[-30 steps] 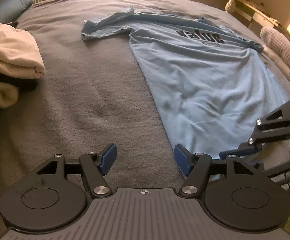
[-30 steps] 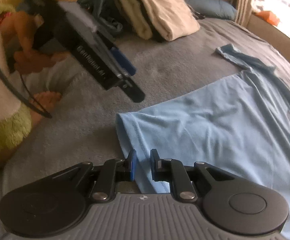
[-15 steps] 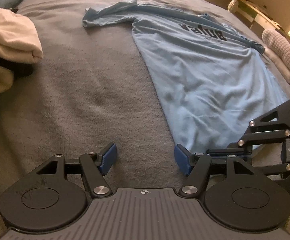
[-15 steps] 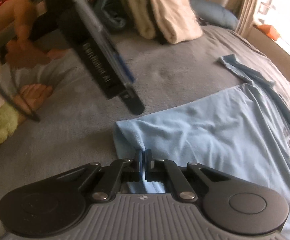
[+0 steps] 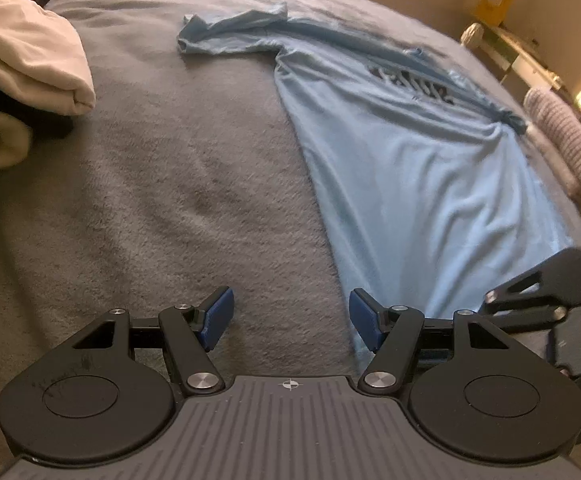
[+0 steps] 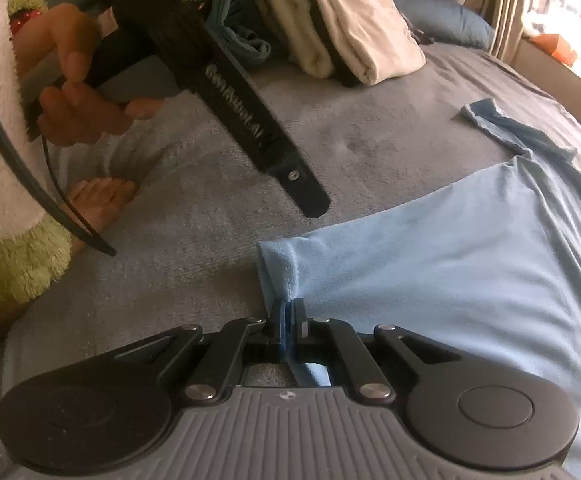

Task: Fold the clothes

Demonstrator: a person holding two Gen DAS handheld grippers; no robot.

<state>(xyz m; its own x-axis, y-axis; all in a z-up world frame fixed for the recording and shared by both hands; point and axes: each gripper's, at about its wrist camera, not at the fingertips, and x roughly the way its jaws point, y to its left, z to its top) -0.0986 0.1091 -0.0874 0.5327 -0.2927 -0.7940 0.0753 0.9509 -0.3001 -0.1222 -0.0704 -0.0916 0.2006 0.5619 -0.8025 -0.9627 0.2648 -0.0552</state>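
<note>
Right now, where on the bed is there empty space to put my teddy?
The widest bare patch is the grey blanket between the cream folded pile and the blue T-shirt. It is crowded near the shirt's corner, where both tongs work.

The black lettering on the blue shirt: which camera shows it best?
The left wrist view: the lettering lies in sight on the blue shirt, though blurred. The right wrist view catches only a sliver at its right edge.
</note>
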